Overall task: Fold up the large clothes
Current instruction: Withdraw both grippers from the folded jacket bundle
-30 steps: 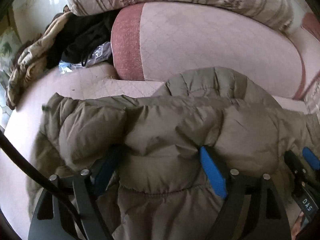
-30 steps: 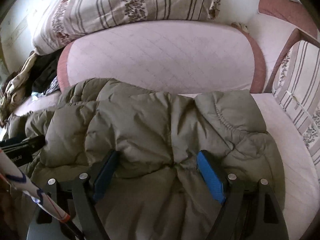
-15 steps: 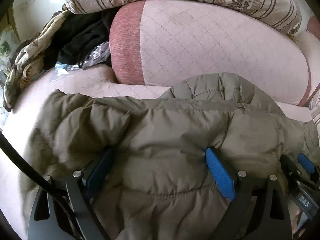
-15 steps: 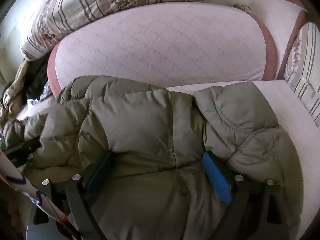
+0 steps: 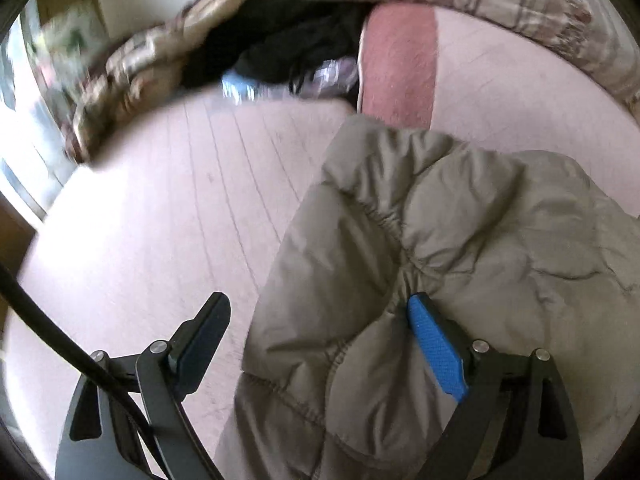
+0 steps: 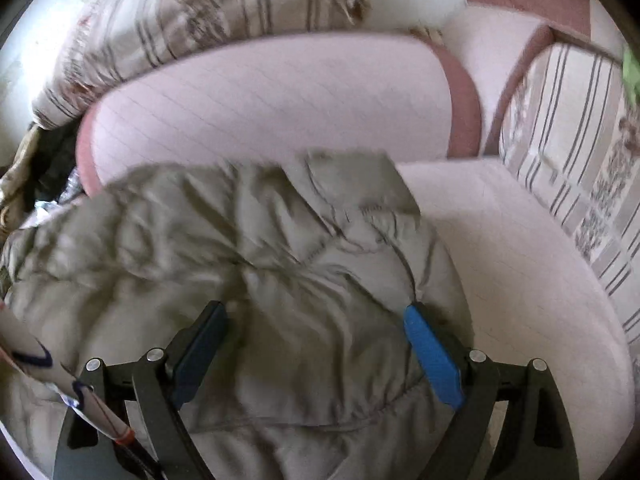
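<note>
An olive-green puffer jacket [image 5: 460,240] lies bunched on the pink sofa seat [image 5: 160,208]. My left gripper [image 5: 320,312] is open over the jacket's left edge; its right blue pad [image 5: 436,348] rests against the fabric and its left pad hangs over bare seat. In the right wrist view the jacket [image 6: 260,248] fills the lower middle. My right gripper [image 6: 316,320] is open, and the jacket lies between and under its pads [image 6: 432,356].
A pink back cushion [image 6: 272,108] with a red end [image 5: 400,60] stands behind the jacket. Striped floral cushions [image 6: 580,160] sit on top and at the right. A heap of dark and patterned clothes [image 5: 224,44] lies at the seat's far left.
The left gripper has swung left, so bare seat now fills its left half and the jacket sits to the right. Both views are blurred from motion. The jacket looks more bunched.
</note>
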A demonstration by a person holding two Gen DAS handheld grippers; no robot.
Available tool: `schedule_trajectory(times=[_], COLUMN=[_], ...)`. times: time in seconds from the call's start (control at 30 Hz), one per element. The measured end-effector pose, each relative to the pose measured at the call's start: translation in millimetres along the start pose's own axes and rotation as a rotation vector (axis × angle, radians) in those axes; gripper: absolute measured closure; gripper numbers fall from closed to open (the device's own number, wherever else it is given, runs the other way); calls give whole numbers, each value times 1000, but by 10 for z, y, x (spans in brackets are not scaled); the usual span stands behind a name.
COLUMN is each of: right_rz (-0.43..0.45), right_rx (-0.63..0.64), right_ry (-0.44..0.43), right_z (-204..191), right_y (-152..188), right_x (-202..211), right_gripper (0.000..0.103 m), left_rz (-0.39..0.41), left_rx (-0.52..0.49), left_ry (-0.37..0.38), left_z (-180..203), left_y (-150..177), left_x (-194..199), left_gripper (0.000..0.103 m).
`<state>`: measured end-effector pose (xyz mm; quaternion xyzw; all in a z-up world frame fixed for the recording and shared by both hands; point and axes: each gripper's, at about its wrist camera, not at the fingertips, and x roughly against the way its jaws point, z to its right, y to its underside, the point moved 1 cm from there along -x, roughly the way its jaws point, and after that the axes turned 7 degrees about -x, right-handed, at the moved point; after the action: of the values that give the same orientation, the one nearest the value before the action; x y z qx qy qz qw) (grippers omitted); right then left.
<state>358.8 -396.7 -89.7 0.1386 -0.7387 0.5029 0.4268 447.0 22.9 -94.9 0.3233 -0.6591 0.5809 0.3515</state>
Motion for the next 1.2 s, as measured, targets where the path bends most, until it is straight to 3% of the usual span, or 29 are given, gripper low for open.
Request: schedule_trajectory(times=[0.17, 0.3, 0.4, 0.67, 0.93, 1.2], right_rz=[-7, 11, 40, 148, 226, 277], right_rx=[22, -3, -11, 105, 176, 230], right_ry=[67, 52, 47, 183, 224, 228], right_z=[-57, -10, 132, 317, 297, 190], right_y=[29, -19, 84, 592, 1033, 1277], right_x=[-164, 170, 554, 1597, 2482, 2979], right_gripper=[7, 7, 7, 7, 7, 7], left_rz=[-24, 39, 80, 146, 185, 214], left_rx=[25, 13, 11, 29, -21, -79], left_ry=[4, 12, 17, 35, 18, 16], left_z=[-12, -87, -180, -306, -145, 69], left_y=[-52, 6, 261, 1151, 1849, 2143], left_x=[20, 446, 893, 1780, 2318, 2681], left_gripper=[12, 13, 13, 13, 13, 13])
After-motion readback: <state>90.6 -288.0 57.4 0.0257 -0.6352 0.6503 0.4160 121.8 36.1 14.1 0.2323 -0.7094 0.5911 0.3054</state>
